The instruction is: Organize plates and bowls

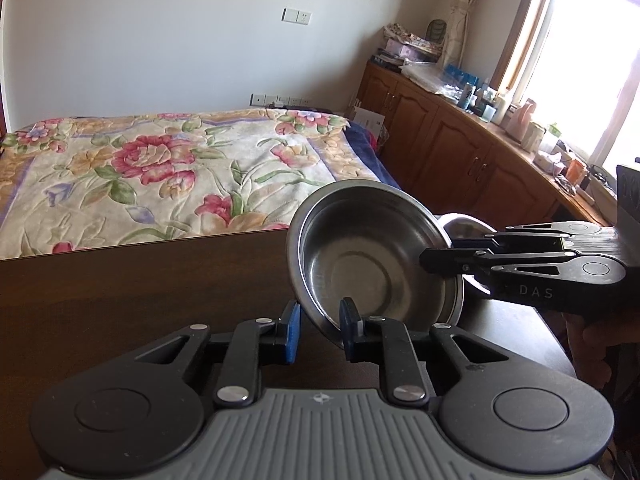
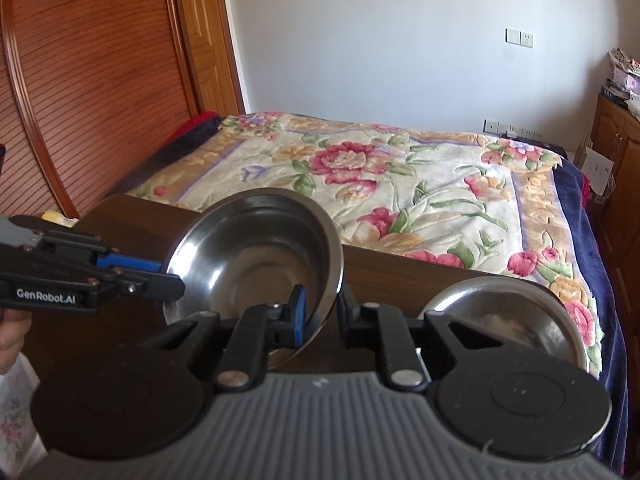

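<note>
Held tilted steel bowl [image 1: 360, 264] by near rim in left gripper [image 1: 320, 328], pads pinched on it; nipped opposite rim likewise in right gripper [image 2: 322, 308]. Kept it empty, leaning above what looked like another dish [image 1: 456, 308] on dark table [image 1: 120, 300]. Judged mid-stacking: called next for levelling, lowering squarely, then letting go. Noted second bowl [image 2: 500, 320] beside, apparently empty; flowered bed [image 1: 160, 168] beyond.

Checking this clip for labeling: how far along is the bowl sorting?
Nothing looks stacked yet. In hand: both grippers, left and right, pinch opposite rims of a tilted steel bowl above the table. Left to do: set it down or nest it with the second bowl on the table.
</note>
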A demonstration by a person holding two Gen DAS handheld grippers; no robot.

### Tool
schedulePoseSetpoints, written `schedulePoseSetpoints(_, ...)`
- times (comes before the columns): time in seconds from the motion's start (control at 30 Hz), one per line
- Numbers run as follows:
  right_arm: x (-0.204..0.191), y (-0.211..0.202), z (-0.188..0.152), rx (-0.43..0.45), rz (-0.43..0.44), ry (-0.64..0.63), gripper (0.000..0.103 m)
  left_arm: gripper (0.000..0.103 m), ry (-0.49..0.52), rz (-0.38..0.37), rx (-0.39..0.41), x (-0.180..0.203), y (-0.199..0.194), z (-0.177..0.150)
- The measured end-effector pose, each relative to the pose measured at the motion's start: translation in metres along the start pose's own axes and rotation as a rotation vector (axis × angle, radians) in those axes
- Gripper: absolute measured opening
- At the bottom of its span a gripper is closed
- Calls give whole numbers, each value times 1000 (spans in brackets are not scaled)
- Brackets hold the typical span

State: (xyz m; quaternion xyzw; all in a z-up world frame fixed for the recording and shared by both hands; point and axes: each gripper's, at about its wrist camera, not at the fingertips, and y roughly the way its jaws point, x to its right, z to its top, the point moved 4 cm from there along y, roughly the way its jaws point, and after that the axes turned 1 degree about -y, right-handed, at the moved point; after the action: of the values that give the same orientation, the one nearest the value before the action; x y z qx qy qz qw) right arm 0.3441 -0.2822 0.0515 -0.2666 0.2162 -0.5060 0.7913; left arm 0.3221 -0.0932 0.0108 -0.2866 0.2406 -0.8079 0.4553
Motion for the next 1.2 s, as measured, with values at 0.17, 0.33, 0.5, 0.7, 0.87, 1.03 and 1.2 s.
schedulePoseSetpoints(0.17,-6,-17,-2,17,-8,-27,18,21,4,-14,28,6,-18,-5)
schedulePoseSetpoints(0.33,-9,-33,-4,32,-15,-35,18,21,13,-23,43,15,-32,-10)
schedulePoseSetpoints(0.5,-11,-49,-5,52,-24,-35,18,21,37,-30,64,26,-46,-11)
schedulePoseSetpoints(0.7,-12,-69,-9,72,-41,-32,18,21,63,-48,83,40,-62,-14)
schedulePoseSetpoints(0.87,-12,-84,-16,82,-55,-23,17,21,87,-65,94,53,-74,-21)
schedulePoseSetpoints(1.03,-14,-98,-26,89,-66,-26,17,21,106,-85,100,64,-84,-30)
schedulePoseSetpoints(1.2,-18,-108,-35,88,-75,-29,16,21,129,-102,95,73,-92,-42)
